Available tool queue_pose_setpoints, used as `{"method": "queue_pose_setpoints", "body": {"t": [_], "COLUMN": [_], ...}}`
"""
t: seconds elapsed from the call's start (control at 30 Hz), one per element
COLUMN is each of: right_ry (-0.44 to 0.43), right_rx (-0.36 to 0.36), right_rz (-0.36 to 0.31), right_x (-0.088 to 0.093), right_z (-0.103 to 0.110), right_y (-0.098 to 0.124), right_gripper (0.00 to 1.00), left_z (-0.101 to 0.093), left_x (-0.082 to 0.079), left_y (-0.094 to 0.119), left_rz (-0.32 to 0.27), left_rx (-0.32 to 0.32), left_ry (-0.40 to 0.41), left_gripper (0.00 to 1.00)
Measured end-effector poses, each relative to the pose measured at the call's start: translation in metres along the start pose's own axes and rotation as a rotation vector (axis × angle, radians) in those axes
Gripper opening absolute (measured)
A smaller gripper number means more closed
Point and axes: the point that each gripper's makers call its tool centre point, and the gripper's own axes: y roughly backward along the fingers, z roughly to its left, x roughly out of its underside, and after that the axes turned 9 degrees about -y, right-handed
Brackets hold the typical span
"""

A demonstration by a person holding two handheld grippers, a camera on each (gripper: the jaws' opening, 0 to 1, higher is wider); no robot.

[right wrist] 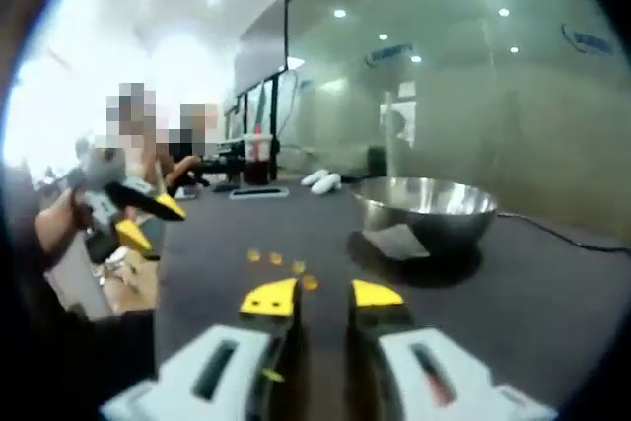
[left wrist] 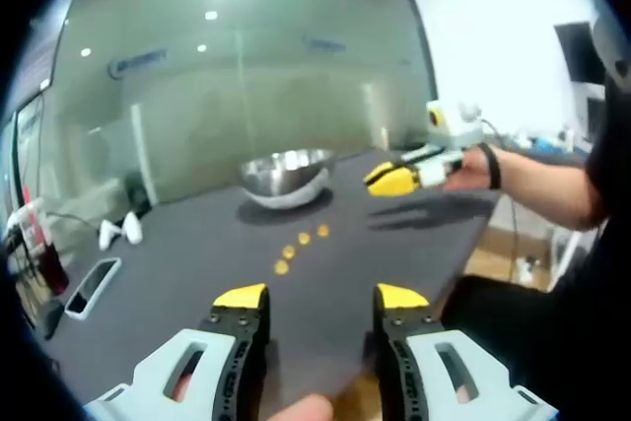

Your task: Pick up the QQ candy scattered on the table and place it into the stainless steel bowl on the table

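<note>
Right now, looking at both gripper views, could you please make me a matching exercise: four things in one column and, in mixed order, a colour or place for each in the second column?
Things:
1. stainless steel bowl
2. QQ candies
3. table
4. phone

Descriptions:
A. dark grey, flat surface
B. small, orange-yellow, in a loose row in front of the bowl
C. shiny silver, sitting at the far side of the table
D. lies flat near the table's edge, in the left gripper view at the left

Pairs: 1-C, 2-B, 3-A, 4-D
</note>
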Motion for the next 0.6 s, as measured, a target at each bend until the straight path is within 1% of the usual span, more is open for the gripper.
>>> {"method": "queue_pose_setpoints", "body": {"t": [0.1,0.23,0.4,0.47,0.57,0.6], "right_ry": [-0.007,0.003,0.018,0.007,0.011,0.01], "right_rx": [-0.007,-0.028,-0.052,-0.063,-0.079,-0.087], "right_rz": [0.009,0.046,0.095,0.117,0.134,0.139], "right_x": [0.002,0.012,0.022,0.027,0.028,0.027], "right_z": [0.0,0.005,0.011,0.013,0.018,0.011], "right_y": [0.0,-0.008,-0.023,-0.03,-0.04,-0.047], "right_gripper": [0.2,0.21,0.21,0.21,0.21,0.21], "left_z": [-0.003,-0.004,-0.005,-0.006,-0.006,-0.006], "left_x": [-0.002,-0.002,0.001,0.001,0.002,0.003], "left_y": [0.001,0.001,0.002,0.002,0.005,0.005], "left_rz": [0.003,0.006,0.016,0.017,0.022,0.025], "left_rx": [0.005,0.004,0.003,0.004,0.001,-0.001], "left_ry": [-0.01,-0.01,-0.008,-0.008,-0.007,-0.005], "left_gripper": [0.43,0.43,0.43,0.43,0.43,0.43]}}
